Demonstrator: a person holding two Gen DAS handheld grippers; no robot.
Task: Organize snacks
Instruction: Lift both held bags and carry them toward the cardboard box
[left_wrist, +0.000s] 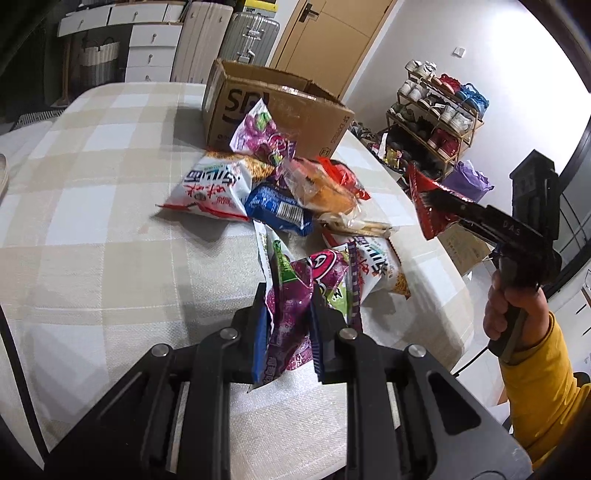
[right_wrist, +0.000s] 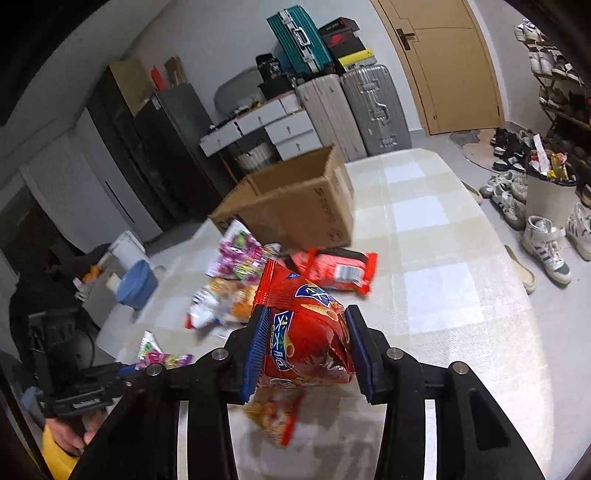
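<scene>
Both claws are loaded w/ a snack each. The left claw (left_wrist: 286, 325), low centre of its view, is clenched on a crinkly purple foil snack packet (left_wrist: 291, 302), pinched at one end so the rest sticks up past the pads, clear of the pile. The right claw (right_wrist: 304, 350), low centre of its own cam, is clenched on a shiny red foil chip bag (right_wrist: 303, 332), pads squeezing its sides so the bag bulges betw. them; in the left view the same bag hangs at right, off the bench edge.

The rest of the snacks lie in a loose heap mid-frame on the bench w/ its beige-and-white checked cloth (left_wrist: 110, 206): a white-and-red puffed bag (left_wrist: 214, 188), a blue wrapped packet (left_wrist: 280, 210), a clear bag of orange pastry (left_wrist: 325, 195).

Just behind the heap, upper centre, an open brown cardboard box (left_wrist: 277, 110) stands upright, flaps up. Prob. the drop spot, hence both bags held raised.
</scene>
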